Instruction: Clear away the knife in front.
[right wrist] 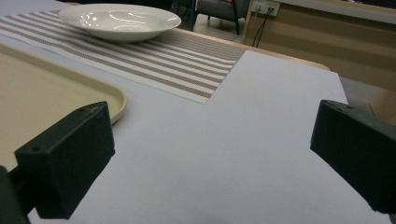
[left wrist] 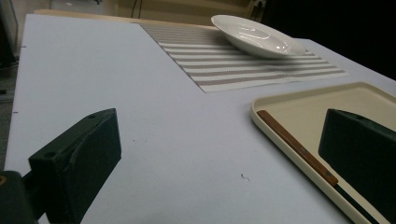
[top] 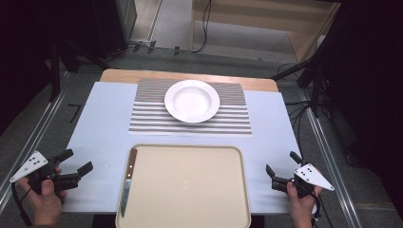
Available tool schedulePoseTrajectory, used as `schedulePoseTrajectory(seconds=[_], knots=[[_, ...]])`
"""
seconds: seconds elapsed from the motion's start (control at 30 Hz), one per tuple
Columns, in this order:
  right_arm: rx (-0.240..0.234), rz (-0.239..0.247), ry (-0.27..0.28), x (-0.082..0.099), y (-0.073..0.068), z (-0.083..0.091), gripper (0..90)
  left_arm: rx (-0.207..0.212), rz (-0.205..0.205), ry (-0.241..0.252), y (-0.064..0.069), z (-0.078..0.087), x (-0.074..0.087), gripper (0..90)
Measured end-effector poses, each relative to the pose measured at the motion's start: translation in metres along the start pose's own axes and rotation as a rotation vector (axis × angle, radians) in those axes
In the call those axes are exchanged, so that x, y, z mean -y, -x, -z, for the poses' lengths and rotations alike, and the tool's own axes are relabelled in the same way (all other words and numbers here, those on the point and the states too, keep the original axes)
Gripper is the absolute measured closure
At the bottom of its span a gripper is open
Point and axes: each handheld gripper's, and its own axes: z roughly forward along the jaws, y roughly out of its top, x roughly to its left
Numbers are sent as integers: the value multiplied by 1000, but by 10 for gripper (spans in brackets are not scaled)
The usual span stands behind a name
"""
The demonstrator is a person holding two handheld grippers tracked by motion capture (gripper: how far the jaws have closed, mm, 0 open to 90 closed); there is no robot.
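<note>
Knife lies along the left inner edge of the cream tray, brown handle toward the far side, blade pointing toward the person; nothing touches it. The tray sits at the near edge of the white worktop, between the two hands.

Left of the tray, the left claw is held just over the worktop with its jaws spread wide and nothing between them. In the left gripper view the knife handle runs beside the tray rim, close to the right-hand jaw. At the tray's right side, the right claw is likewise released, jaws apart and empty; in the right gripper view bare worktop lies between them, with the tray corner at the left.

Beyond the tray, a striped placemat lies flat on the worktop, and a white shallow plate rests on its far middle part, upright and empty.
</note>
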Motion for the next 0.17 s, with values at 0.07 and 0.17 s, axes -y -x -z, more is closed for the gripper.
schedulePoseTrajectory(seconds=[0.07,0.17], knots=[[0,0,0,0,0,0,0,-3,-7,-9,1,-1,0,0],[2,-2,0,0,0,0,0,-2,-11,-14,1,-2,0,0]])
